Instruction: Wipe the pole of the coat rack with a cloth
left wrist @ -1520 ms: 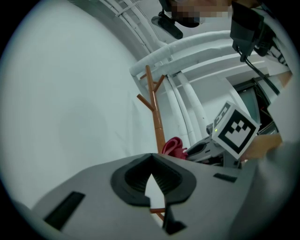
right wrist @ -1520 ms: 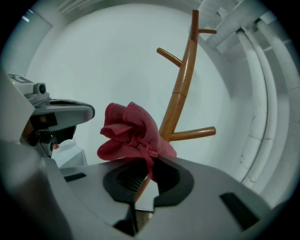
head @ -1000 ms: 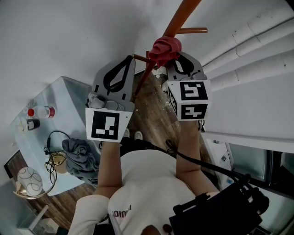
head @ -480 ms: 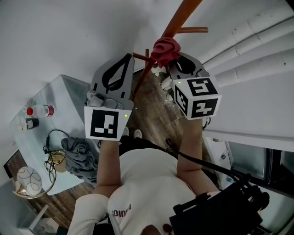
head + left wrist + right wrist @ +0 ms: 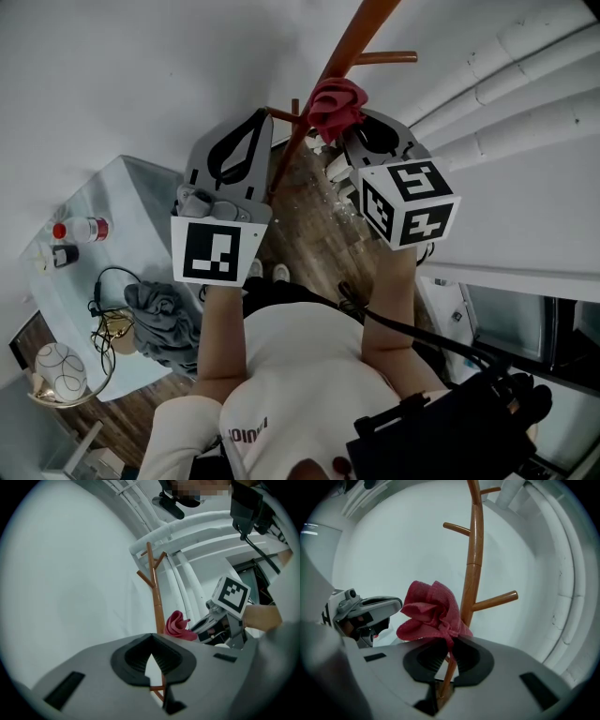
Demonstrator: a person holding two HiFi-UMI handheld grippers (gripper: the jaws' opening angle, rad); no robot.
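While the right gripper has its jaws closed on the red cloth, the cloth touches the pole of the coat rack, opposite a side peg; the left gripper, jaws together on nothing, hangs near the pole; to wipe well, I think, press the cloth firmly on the pole and slide along it, turning around it to reach every side.

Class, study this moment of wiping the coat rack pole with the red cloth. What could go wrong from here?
The right gripper pinches only a small fold of the cloth. The rest bunches loose, so it may slip out along the pole. A peg juts out right beside the cloth and could snag it. The left gripper is shut on nothing, off the pole, so the rack may wobble.
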